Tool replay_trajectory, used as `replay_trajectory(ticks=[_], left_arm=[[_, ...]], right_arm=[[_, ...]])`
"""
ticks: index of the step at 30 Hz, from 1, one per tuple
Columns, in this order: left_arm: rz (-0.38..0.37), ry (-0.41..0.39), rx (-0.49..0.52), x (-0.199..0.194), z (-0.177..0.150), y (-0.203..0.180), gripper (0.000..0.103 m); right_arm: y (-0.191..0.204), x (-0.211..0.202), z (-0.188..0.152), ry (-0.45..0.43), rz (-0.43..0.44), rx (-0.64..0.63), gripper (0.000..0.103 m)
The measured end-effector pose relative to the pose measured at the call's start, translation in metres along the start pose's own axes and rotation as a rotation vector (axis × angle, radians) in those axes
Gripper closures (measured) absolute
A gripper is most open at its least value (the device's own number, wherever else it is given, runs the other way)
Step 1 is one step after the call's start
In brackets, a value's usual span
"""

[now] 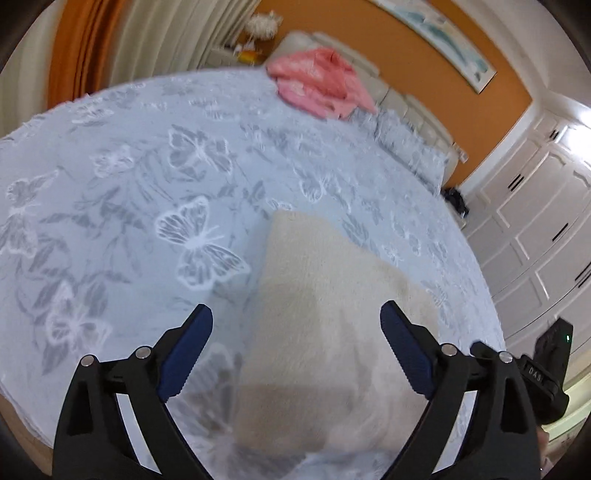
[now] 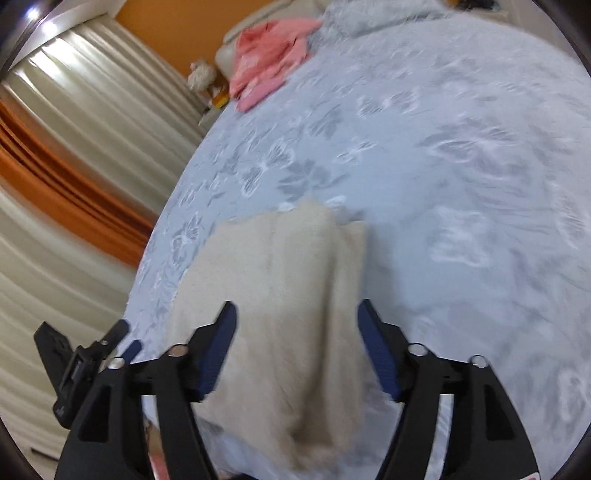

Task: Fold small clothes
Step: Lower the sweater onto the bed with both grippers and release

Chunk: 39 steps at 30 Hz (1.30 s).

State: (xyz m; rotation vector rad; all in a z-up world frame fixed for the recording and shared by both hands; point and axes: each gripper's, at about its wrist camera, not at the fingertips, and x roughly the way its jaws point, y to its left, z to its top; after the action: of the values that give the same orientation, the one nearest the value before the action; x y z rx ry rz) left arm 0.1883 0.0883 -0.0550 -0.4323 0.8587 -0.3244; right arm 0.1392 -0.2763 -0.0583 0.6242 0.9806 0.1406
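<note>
Left wrist: cream garment [image 1: 325, 332] between tool [image 1: 296, 321] fingers.

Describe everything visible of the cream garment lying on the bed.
The cream garment is a fuzzy, knit-looking piece in an off-white tone, already folded into a roughly rectangular bundle with layered edges showing at its far end in the right wrist view. It lies flat on the butterfly-patterned bedspread, near the bed's close edge. Both grippers hover open above it; neither visibly touches it. Blur hides finer detail.

orange wall [image 1: 424, 70] | white wardrobe [image 1: 535, 221] | cream-orange curtains [image 2: 74, 155] | framed picture [image 1: 436, 29], blurred
</note>
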Motion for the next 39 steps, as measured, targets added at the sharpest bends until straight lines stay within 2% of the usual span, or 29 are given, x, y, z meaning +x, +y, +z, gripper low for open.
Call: replay_trajectory(ticks=[1,2,3,5,7,8,10,11,12,14,16,17,19,20,22,24,25,27,29,31,33,34,36,39], left_arm=[[0.016,0.042,0.003,0.013,0.003,-0.004,0.013],[0.037,0.076,0.008,0.024,0.004,-0.008,0.013],[0.052,0.106,0.018,0.033,0.002,-0.01,0.017],[0.092,0.126,0.073,0.04,0.0,-0.018,0.025],[0.106,0.11,0.141,0.036,-0.005,-0.025,0.025],[0.116,0.111,0.154,0.038,-0.007,-0.024,0.023],[0.156,0.172,0.16,0.052,-0.012,-0.02,0.021],[0.156,0.207,0.138,0.059,-0.015,-0.016,0.02],[0.136,0.224,0.098,0.061,-0.016,-0.012,0.019],[0.12,0.224,0.056,0.056,-0.016,-0.008,0.02],[0.127,0.202,0.055,0.04,-0.016,-0.01,0.02],[0.119,0.19,0.06,0.033,-0.016,-0.011,0.02],[0.103,0.166,0.067,0.012,-0.021,-0.013,0.019],[0.093,0.162,0.069,0.003,-0.025,-0.015,0.016],[0.096,0.162,0.08,-0.007,-0.034,-0.017,0.014],[0.134,0.199,0.105,-0.003,-0.047,-0.018,0.014],[0.154,0.224,0.109,0.006,-0.05,-0.018,0.014],[0.189,0.266,0.11,0.012,-0.059,-0.016,0.016],[0.214,0.286,0.135,0.015,-0.065,-0.016,0.016],[0.232,0.289,0.161,0.018,-0.069,-0.016,0.015],[0.249,0.321,0.154,0.027,-0.074,-0.013,0.015],[0.261,0.338,0.151,0.032,-0.075,-0.011,0.015],[0.272,0.352,0.149,0.033,-0.075,-0.012,0.015],[0.285,0.31,0.181,0.016,-0.073,-0.021,0.016]], right_arm=[[0.0,0.014,0.006,0.032,-0.015,0.0,0.038],[0.002,0.026,0.011,0.055,-0.025,-0.021,0.081],[0.01,0.035,0.015,0.089,-0.056,-0.062,0.093],[0.029,0.021,0.022,0.02,-0.027,-0.131,0.094],[0.047,0.005,0.027,-0.055,-0.031,-0.221,0.094],[0.046,0.007,0.028,-0.064,-0.056,-0.247,0.094],[0.016,0.043,0.027,0.084,-0.166,-0.203,0.094],[0.007,0.047,0.025,0.111,-0.173,-0.17,0.094],[0.0,0.039,0.02,0.093,-0.147,-0.135,0.093],[0.006,0.007,0.005,0.019,-0.116,-0.124,0.086],[0.013,-0.02,-0.013,-0.016,-0.084,-0.117,0.083],[0.017,-0.028,-0.022,-0.018,-0.062,-0.108,0.07],[0.025,-0.038,-0.046,0.01,-0.025,-0.112,0.054],[0.029,-0.034,-0.056,0.048,-0.018,-0.125,0.052],[0.031,-0.012,-0.076,0.133,-0.041,-0.157,0.052],[0.026,0.008,-0.088,0.192,-0.084,-0.169,0.089],[0.022,0.011,-0.087,0.2,-0.101,-0.154,0.093],[0.025,-0.012,-0.076,0.107,-0.076,-0.126,0.093],[0.031,-0.03,-0.069,0.059,-0.081,-0.176,0.094],[0.021,-0.01,-0.067,0.127,-0.132,-0.209,0.093],[0.0,0.021,-0.082,0.259,-0.188,-0.216,0.089],[0.0,0.021,-0.086,0.257,-0.192,-0.218,0.088],[0.016,0.003,-0.086,0.186,-0.195,-0.21,0.085],[0.045,-0.03,-0.086,0.058,-0.235,-0.23,0.077]])
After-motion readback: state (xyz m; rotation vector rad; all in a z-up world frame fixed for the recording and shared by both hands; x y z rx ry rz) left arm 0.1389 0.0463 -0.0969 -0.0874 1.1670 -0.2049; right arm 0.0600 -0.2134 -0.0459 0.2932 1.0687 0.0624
